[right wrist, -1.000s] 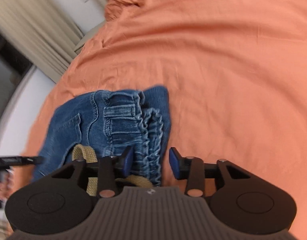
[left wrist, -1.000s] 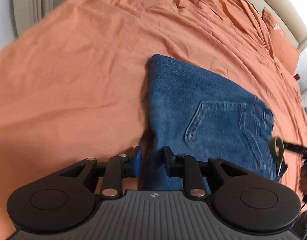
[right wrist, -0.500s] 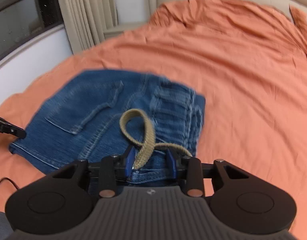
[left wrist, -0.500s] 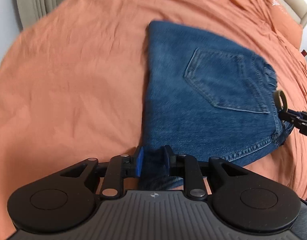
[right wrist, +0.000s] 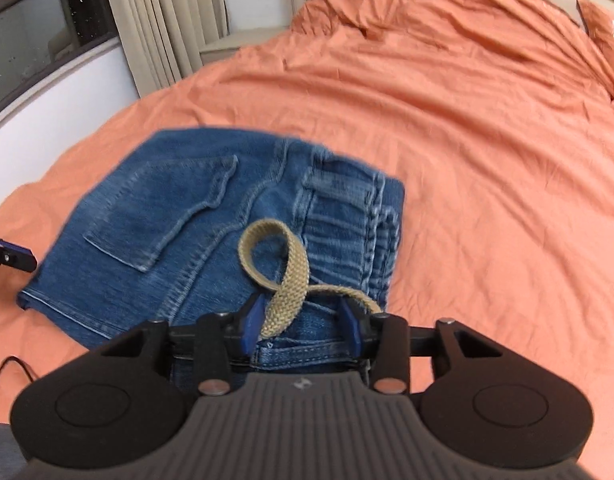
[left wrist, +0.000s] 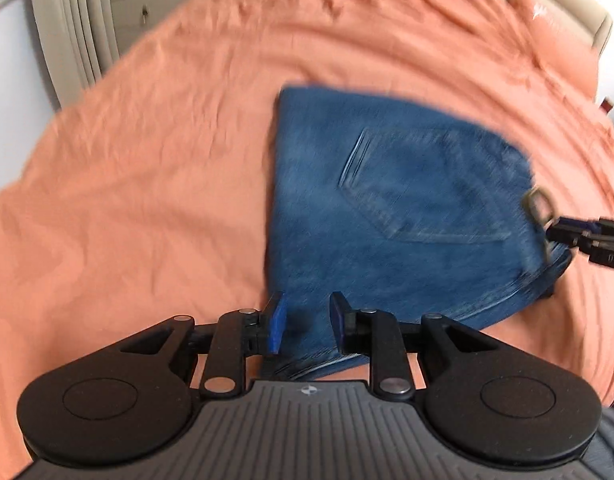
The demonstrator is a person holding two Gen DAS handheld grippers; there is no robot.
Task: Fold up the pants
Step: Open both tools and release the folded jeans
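Note:
The blue jeans (left wrist: pixel 387 208) lie folded into a compact packet on the orange bed sheet (left wrist: pixel 147 184), back pocket up. My left gripper (left wrist: pixel 306 320) hovers over the packet's near corner. Its jaws are opening, with denim showing in the gap and neither pad pressing on it. In the right wrist view the jeans (right wrist: pixel 179 216) show their waistband and a tan woven drawstring (right wrist: pixel 295 264) looped on top. My right gripper (right wrist: pixel 303 320) is also opening. The drawstring runs between its pads, against the left one only. Each gripper shows at the other view's edge: right gripper (left wrist: pixel 575 234), left gripper (right wrist: pixel 15 258).
The orange sheet (right wrist: pixel 467 140) covers a wide bed with wrinkles towards the far side. An orange pillow (left wrist: pixel 547 28) rests at the beige headboard. Beige curtains (right wrist: pixel 163 20) and a small bedside cabinet (right wrist: pixel 235 42) stand beyond the bed's left edge. A thin black cable (right wrist: pixel 11 368) trails near my side.
Both grippers drew back from the jeans and rose a little. The right one rolled upright, closed around the drawstring, then widened again. The left jaws spread apart off the denim fold.

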